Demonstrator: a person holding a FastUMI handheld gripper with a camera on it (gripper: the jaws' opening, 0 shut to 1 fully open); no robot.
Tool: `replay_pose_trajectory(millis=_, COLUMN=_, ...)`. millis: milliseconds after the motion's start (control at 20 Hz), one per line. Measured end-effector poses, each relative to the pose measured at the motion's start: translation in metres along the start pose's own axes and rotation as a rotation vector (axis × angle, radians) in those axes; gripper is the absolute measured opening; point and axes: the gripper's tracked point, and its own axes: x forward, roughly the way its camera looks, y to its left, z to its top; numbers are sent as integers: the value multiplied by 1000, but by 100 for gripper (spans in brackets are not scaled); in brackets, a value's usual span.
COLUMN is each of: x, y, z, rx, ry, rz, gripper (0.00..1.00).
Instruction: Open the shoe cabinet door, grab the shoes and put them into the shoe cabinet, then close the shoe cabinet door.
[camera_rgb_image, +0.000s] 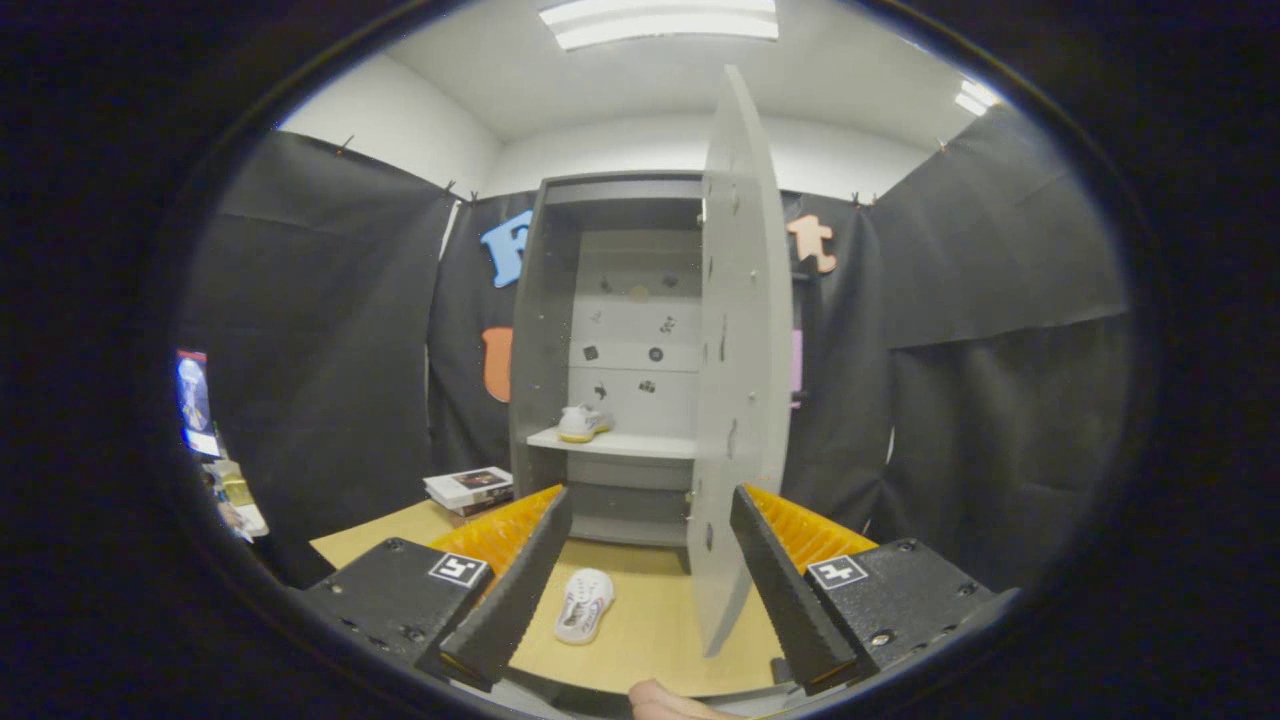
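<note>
The grey shoe cabinet (560, 330) stands ahead at the back of the wooden table (650, 640), its door (740, 360) swung wide open toward me, edge-on just left of the right finger. One white shoe (583, 422) rests on the cabinet's middle shelf (640, 446). A second white shoe (585, 605) lies on the table between the fingers, sole side toward the cabinet, a short way ahead. My gripper (650, 580) is open, with nothing held between its fingers.
A stack of books (470, 490) sits on the table left of the cabinet. Black cloth walls close in on both sides. A cluttered spot with small items (225, 490) shows at far left. A bit of a hand (670, 703) shows below the fingers.
</note>
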Motion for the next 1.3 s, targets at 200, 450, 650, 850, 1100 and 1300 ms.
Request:
replay_pose_trajectory(millis=200, x=43, y=35, z=-49, rx=54, ry=75, rz=64, gripper=100)
replay_pose_trajectory(millis=450, x=110, y=77, z=-132, rx=80, ry=271, rz=129, gripper=100)
replay_pose_trajectory(millis=650, x=151, y=91, z=-217, rx=117, ry=502, rz=126, gripper=100)
replay_pose_trajectory(millis=850, x=173, y=99, z=-284, rx=172, ry=653, rz=129, gripper=95)
replay_pose_trajectory(millis=1100, x=190, y=103, z=-320, rx=232, ry=722, rz=114, gripper=92)
replay_pose_trajectory(millis=1300, x=202, y=102, z=-342, rx=291, ry=728, rz=40, gripper=78)
